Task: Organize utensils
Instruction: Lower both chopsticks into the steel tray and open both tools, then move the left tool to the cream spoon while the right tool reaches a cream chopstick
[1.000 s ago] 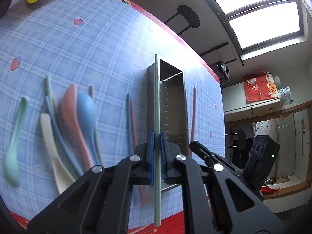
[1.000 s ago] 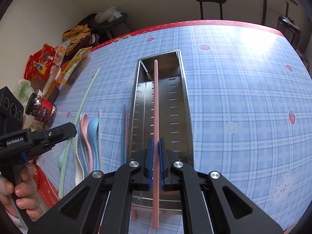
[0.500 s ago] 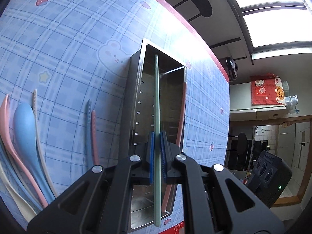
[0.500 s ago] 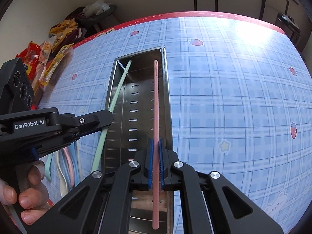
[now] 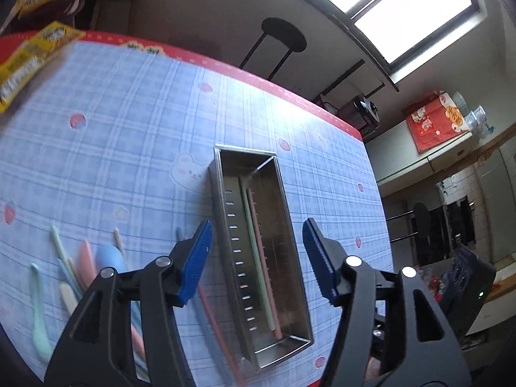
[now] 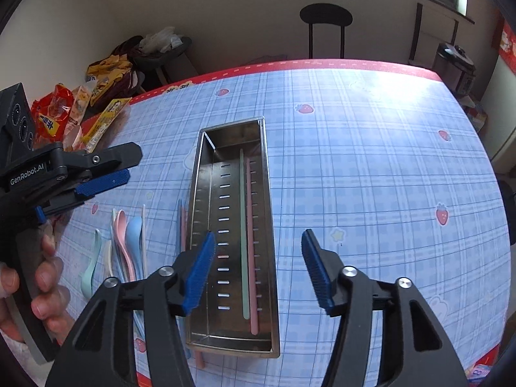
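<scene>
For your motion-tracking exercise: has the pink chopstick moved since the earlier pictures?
Yes. The pink chopstick has dropped from the right gripper, whose jaws just opened, into the metal tray beside the green chopstick.

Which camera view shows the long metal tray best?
The right wrist view: the long perforated metal tray lies nearly centred, with its whole rim visible. The left wrist view shows it slanted and slightly blurred.

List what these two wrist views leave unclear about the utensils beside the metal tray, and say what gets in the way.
- Spoons, left wrist view: motion blur and the left gripper covering their lower ends prevent a count.
- Blue and pink chopsticks beside the metal tray, right wrist view: near ends hidden behind the right gripper.
- Snack packets: print too small to read.
</scene>
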`<state>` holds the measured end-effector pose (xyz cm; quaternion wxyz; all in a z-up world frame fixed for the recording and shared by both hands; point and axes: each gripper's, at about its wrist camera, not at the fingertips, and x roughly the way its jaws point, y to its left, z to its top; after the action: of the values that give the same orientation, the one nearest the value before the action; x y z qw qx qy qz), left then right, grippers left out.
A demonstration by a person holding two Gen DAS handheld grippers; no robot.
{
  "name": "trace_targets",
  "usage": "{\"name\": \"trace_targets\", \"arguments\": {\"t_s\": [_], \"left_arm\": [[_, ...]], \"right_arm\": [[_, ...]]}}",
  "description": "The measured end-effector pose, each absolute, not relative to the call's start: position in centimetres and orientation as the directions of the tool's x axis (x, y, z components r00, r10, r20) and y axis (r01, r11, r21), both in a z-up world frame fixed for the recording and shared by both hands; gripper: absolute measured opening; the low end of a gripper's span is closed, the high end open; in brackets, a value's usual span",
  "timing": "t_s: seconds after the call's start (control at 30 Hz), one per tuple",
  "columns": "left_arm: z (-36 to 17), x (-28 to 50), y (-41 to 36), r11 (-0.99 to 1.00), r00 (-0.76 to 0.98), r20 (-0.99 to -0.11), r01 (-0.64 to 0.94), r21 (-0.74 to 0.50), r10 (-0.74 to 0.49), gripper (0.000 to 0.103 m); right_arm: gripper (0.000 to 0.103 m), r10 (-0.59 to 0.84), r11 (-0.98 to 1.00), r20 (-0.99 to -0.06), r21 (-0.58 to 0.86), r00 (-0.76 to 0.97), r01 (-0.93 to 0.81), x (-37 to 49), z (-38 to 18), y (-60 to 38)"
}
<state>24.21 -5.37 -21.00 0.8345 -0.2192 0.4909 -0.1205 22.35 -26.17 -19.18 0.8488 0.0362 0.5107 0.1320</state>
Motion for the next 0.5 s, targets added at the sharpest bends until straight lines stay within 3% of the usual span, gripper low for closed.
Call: {"name": "trace_targets", "arguments": {"t_s": [0.27, 0.5], "left_arm": [[-17.2, 17.1, 0.1, 0.952, 0.604, -0.745, 0.085, -0.294, -0.284, 0.059], [-17.9, 10.4, 4.5, 0.967, 0.62, -0.753, 0.037, -0.253, -0.22, 0.057]], "right_arm": [[0.063, 0.311, 0.945, -0.805, 0.203, 0.505, -0.258, 17.6, -17.7, -26.1], [0.062, 0.345, 0.934, -0.812, 0.249, 0.47, -0.256, 13.9, -19.7, -25.5]]}}
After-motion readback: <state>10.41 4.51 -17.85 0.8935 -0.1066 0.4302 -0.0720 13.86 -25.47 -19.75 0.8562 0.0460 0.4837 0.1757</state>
